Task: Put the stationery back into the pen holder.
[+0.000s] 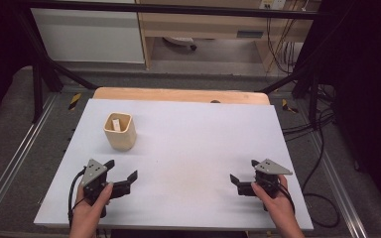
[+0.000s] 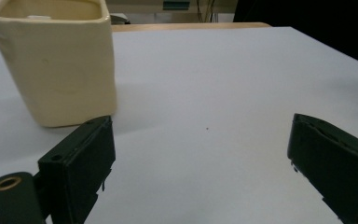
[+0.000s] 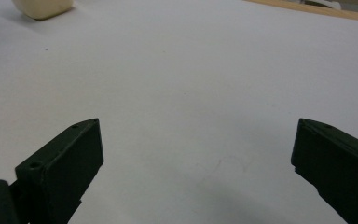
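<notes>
A cream square cup (image 1: 119,133) stands upright on the left half of the white table top (image 1: 198,134), with a small white piece (image 1: 115,123) inside it. My left gripper (image 1: 123,169) is open near the front left, a little short of the cup, held by a hand. In the left gripper view the cup (image 2: 56,60) stands just beyond the left jaw, and the left gripper (image 2: 201,125) holds nothing. My right gripper (image 1: 244,171) is open at the front right, over bare table. In the right gripper view the right gripper (image 3: 198,123) is empty and the cup (image 3: 44,7) sits far off at the top left.
A wooden strip (image 1: 178,94) runs along the table's far edge. Black frame bars (image 1: 39,74) and cables (image 1: 317,124) lie around the table. A cabinet (image 1: 89,34) stands behind it.
</notes>
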`<action>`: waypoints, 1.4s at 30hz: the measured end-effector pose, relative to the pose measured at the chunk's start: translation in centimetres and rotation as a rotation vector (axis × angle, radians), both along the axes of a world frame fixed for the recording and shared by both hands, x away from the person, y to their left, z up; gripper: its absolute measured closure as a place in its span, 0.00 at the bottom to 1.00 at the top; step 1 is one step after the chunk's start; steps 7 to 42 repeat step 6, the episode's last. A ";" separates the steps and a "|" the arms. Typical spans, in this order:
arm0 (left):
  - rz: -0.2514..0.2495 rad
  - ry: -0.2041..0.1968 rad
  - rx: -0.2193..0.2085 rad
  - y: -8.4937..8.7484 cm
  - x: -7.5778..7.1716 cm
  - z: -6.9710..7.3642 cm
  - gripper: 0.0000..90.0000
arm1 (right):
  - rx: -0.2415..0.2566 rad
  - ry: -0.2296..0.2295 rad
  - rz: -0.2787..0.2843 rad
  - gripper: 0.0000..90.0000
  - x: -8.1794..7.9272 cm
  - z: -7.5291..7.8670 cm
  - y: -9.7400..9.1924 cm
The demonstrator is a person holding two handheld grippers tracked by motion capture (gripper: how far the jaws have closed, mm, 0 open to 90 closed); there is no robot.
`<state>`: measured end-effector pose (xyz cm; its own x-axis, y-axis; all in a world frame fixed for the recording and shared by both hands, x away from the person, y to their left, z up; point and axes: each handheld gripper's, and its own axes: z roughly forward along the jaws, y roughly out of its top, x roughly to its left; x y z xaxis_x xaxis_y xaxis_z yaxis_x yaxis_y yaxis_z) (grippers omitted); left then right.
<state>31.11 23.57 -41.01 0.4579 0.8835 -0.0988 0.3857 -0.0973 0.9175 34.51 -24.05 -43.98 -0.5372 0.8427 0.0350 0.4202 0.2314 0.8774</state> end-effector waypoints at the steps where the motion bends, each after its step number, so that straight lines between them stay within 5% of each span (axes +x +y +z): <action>1: 0.007 -0.005 0.008 0.3 -0.3 0.0 0.09 | -0.007 0.012 -0.018 0.03 0.1 -0.1 -0.1; 6: 0.018 0.011 0.022 1.1 -1.2 -0.9 0.09 | -0.110 0.121 -0.101 0.04 0.9 -1.6 -0.8; 42: 0.018 0.011 0.022 1.1 -1.2 -0.9 0.09 | -0.110 0.121 -0.101 0.04 0.9 -1.6 -0.8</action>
